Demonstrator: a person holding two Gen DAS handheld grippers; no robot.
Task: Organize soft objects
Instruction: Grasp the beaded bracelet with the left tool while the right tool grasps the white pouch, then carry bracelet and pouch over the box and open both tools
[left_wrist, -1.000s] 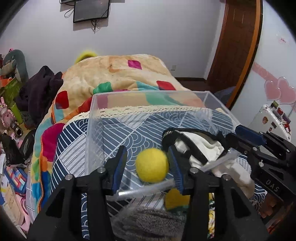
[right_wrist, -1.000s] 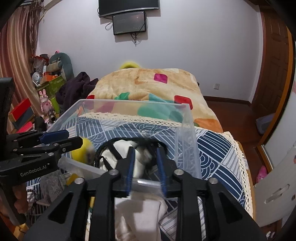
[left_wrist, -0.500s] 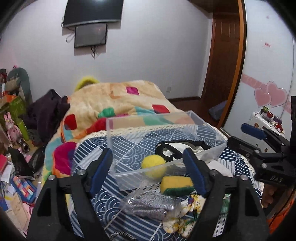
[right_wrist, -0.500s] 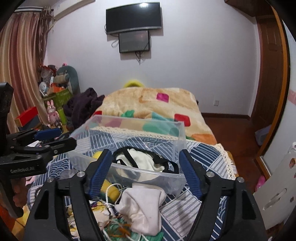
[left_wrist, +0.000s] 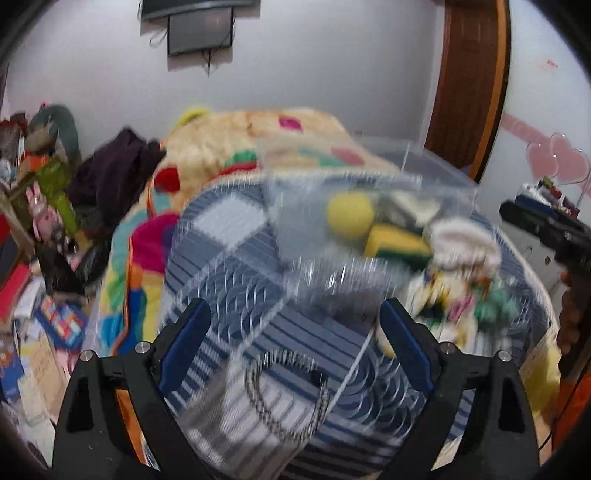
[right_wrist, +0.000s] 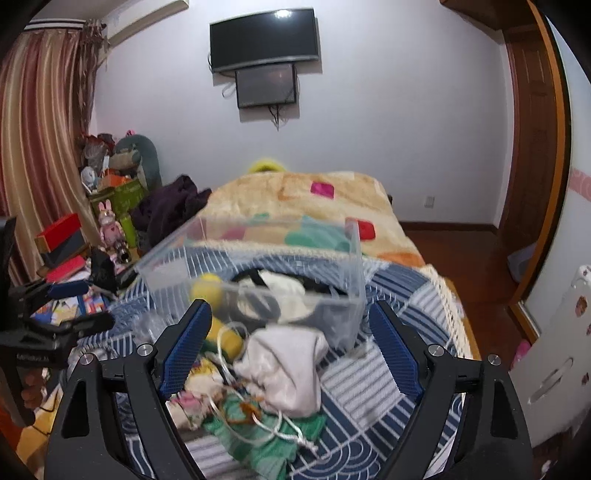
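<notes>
Both grippers, left (left_wrist: 293, 350) & right (right_wrist: 290, 343), gape wide w/ nothing held. Yellow ball (right_wrist: 206, 289) sits in clear bin (right_wrist: 352, 266); white cloth (right_wrist: 286, 363) outside, prob next.

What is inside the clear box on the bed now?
Inside the clear box lie a yellow ball and a white cloth with a black strap. The cloth covers the floor beneath it, so anything under it cannot be seen.

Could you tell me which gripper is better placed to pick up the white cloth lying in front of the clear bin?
Right. The right gripper is open with the white cloth between its fingers; from the left gripper, the cloth sits far off to the right.
</notes>
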